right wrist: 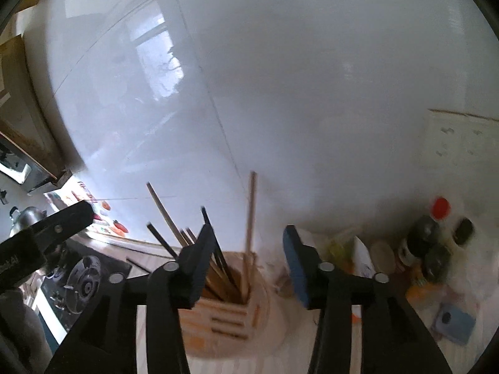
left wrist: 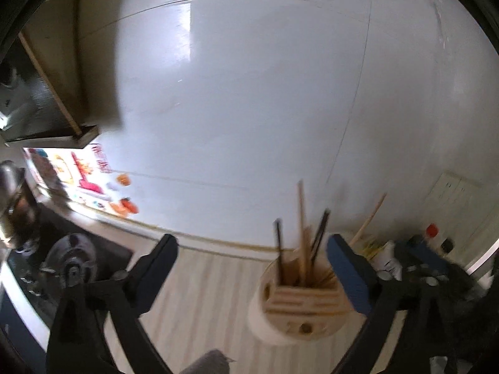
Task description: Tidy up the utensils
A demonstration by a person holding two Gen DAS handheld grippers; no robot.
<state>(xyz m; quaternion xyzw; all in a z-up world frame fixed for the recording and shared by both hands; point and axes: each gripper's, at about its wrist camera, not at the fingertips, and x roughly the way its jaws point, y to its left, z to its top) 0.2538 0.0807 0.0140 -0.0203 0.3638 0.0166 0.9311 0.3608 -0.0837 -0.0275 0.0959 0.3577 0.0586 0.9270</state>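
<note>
My left claw [left wrist: 249, 268] gapes wide, holder [left wrist: 299, 305] beside its right finger; my right claw [right wrist: 249, 265] stands open over the chopsticks [right wrist: 249, 218].

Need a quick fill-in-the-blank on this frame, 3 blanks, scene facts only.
1. The chopsticks stand in a ____ holder on the counter.
2. The bottle at the right has a ____ cap.
3. The left tongs and the right tongs hold ____ between their pads.

Missing words: wooden; red; nothing
</note>
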